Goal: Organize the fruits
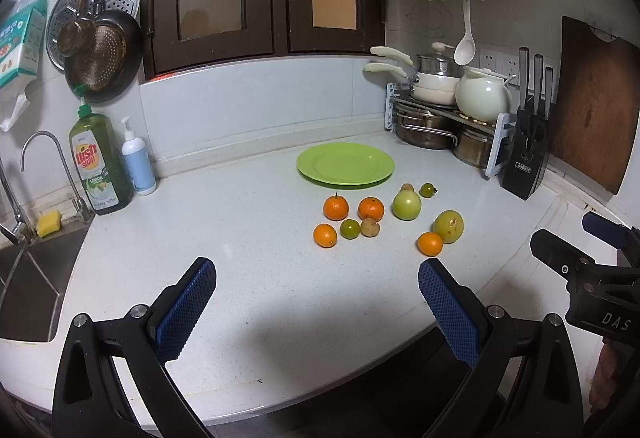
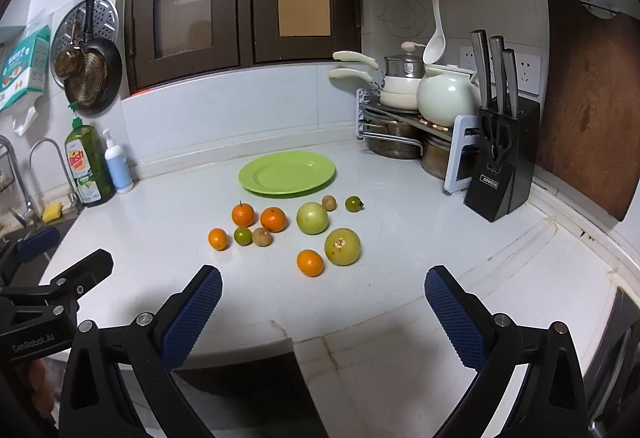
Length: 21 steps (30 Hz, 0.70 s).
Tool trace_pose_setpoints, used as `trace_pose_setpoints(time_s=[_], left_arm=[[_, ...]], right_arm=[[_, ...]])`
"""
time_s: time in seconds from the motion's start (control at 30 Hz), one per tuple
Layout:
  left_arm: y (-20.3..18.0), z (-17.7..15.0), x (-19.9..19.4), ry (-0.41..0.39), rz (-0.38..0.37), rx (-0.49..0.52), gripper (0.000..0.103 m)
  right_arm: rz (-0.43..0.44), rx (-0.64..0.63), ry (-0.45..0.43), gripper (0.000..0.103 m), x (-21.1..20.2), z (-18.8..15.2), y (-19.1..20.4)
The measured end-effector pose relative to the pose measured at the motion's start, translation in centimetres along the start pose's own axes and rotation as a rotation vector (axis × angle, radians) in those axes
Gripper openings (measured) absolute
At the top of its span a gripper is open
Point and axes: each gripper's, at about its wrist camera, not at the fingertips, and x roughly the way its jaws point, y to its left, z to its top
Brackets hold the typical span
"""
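An empty green plate (image 1: 345, 163) (image 2: 287, 173) lies on the white counter near the back wall. In front of it lie several loose fruits: oranges (image 1: 335, 207) (image 2: 243, 214), two larger green fruits (image 1: 406, 205) (image 2: 342, 246), small green ones (image 1: 350, 229) (image 2: 354, 203) and small brown ones (image 1: 369, 227) (image 2: 262, 237). My left gripper (image 1: 318, 270) is open and empty, short of the fruits. My right gripper (image 2: 323, 280) is open and empty, just in front of the nearest orange (image 2: 310, 262). Each gripper shows at the edge of the other's view.
A pot rack with a white kettle (image 2: 446, 96), a black knife block (image 2: 502, 166) and a wooden cutting board (image 2: 588, 106) stand at the right. A dish soap bottle (image 1: 98, 162), a pump bottle (image 1: 137, 162), a tap and a sink (image 1: 28, 278) are at the left.
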Motion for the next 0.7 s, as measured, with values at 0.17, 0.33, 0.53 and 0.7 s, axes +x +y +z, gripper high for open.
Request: trace_pose_setpoints(time_s=[0.17,0.33,0.53,0.7], left_arm=[[0.04,0.02,-0.05,-0.005,-0.001,0.001,0.103],[0.08,0.13,-0.08,-0.009,-0.004,0.000,0.103],[-0.02,0.27,-0.07,-0.009,-0.003,-0.001,0.103],[-0.04,0.38,-0.04,-0.011,-0.003,0.000,0.103]], right_arm=[[-0.002,0.002,-0.002,0.102,-0.02,-0.01,-0.02],[0.000,0.000,-0.002,0.102,0.00,0.01,-0.03],[0.001,0.000,-0.001,0.102,0.01,0.07,0.04],[0.000,0.001,-0.002,0.102,0.00,0.10,0.05]])
